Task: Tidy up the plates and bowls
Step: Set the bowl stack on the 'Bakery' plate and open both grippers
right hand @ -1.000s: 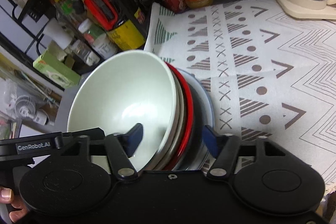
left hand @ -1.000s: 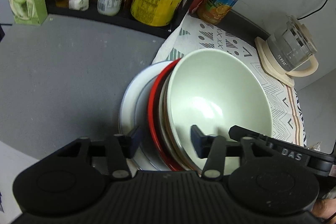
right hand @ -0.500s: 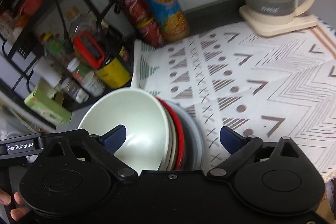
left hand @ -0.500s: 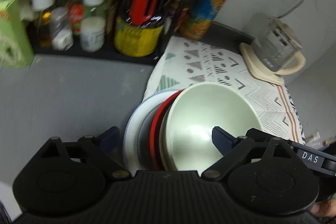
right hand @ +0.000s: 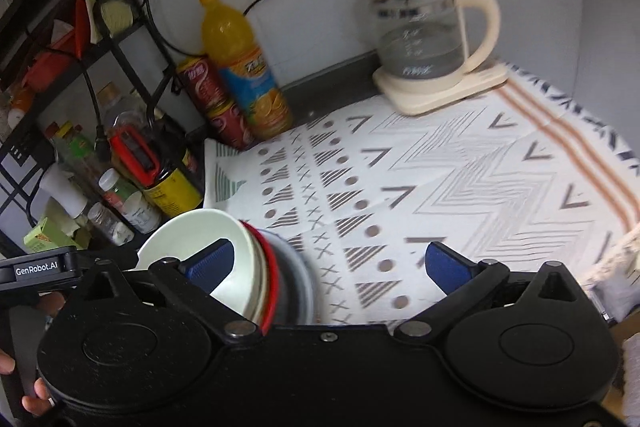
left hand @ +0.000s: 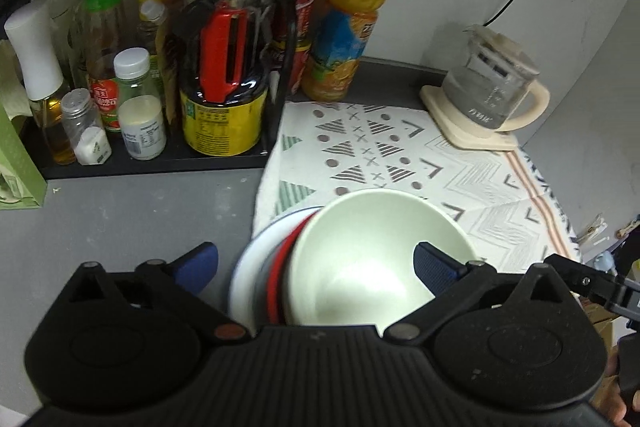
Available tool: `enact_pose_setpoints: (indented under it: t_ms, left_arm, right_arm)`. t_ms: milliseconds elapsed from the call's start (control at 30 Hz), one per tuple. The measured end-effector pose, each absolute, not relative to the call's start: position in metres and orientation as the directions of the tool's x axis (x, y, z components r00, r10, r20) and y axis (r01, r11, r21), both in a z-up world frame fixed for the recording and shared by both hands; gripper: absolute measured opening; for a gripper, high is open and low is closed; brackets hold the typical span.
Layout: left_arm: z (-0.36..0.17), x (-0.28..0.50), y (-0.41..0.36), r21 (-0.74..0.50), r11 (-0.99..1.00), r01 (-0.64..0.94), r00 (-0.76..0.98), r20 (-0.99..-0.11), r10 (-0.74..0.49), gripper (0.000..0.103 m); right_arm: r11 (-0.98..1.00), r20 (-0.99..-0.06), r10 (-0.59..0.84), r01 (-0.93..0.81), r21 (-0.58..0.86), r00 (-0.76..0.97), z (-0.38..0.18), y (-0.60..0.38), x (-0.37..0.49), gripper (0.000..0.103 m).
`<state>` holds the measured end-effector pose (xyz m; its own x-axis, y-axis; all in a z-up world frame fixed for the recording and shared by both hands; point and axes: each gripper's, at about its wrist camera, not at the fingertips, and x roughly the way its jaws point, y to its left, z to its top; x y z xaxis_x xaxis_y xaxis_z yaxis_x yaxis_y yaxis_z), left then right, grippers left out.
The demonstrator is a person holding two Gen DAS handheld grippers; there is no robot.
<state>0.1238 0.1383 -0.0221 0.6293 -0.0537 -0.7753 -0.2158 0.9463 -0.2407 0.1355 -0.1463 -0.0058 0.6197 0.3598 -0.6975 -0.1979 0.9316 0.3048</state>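
**Pale green bowl released on the nested stack**

Pale green, the top bowl [left hand: 372, 259] sits nested in a tilted stack with a red-rimmed dish [left hand: 280, 275] and a white plate [left hand: 248, 275] beneath it, at the near edge of the patterned cloth [left hand: 460, 179] where it meets the grey counter [left hand: 120, 211]. Your left gripper [left hand: 316, 263] and right gripper [right hand: 328, 263] have both just been opening and now stand wide; the stack lies between the left one's blue pads, which do not press on it, and only the bowl's rim crosses the right one's left pad.

Judging by the lean, pull both tools clear without brushing the rims, and nudge the stack level if it looks ready to slide.

Readable writing is scant: "GenRobot.AI" on the bar at the right view's left edge. The orange drink bottle [right hand: 244, 67], red cans [right hand: 216, 107] and glass kettle [right hand: 424, 39] bear print too blurred to read.
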Motion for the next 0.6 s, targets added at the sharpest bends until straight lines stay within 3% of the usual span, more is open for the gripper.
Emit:
enact_pose_setpoints:
  t_ms: [233, 367, 600]
  left_arm:
    - [-0.010, 0.107, 0.117, -0.237, 0.949, -0.210, 0.659, -0.751, -0.041, 0.103]
    - [-0.004, 0.089, 0.103, -0.223, 0.954, -0.199, 0.672, -0.740, -0.033, 0.103]
    - [0.006, 0.050, 0.084, -0.224, 0.952, -0.208, 0.680, -0.733, -0.024, 0.103]
  right_arm:
    - [0.949, -0.709, 0.315, -0.186, 0.256, 0.631, 0.011, -0.173, 0.108, 0.103]
    - [0.971, -0.707, 0.236, -0.185, 0.151, 0.667, 0.020, -0.184, 0.081, 0.101]
    - [0.969, -0.682, 0.247, -0.174, 0.176, 0.688, 0.028, -0.210, 0.045, 0.101]
